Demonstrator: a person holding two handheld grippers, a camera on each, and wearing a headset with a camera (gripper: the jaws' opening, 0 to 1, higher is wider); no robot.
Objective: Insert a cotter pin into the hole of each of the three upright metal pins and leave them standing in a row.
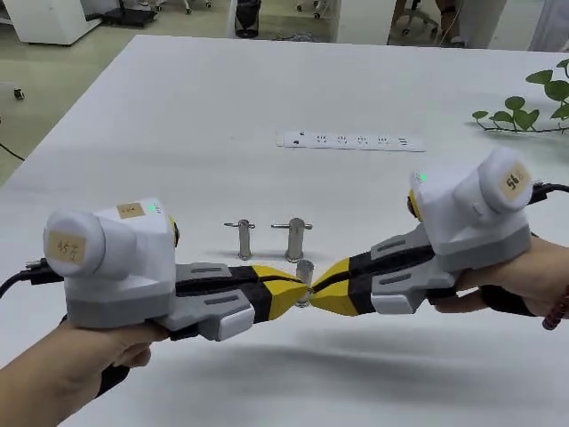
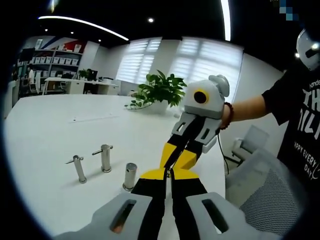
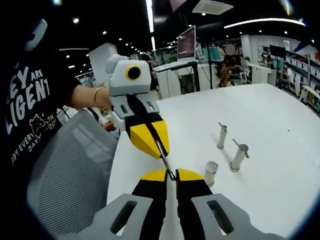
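There, "56" label [image 1: 514, 182] on right gripper [image 1: 315, 285].

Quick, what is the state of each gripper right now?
Left gripper: shut on the cotter pin.
Right gripper: shut on the other end of that pin.

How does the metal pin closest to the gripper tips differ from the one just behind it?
The front pin has a bare top; the rear pin carries a cotter pin through its top. The front pin stands right by the tips of the left gripper and right gripper; the rear pin stands farther back, beside a third pin. Both are upright, silvery cylinders.
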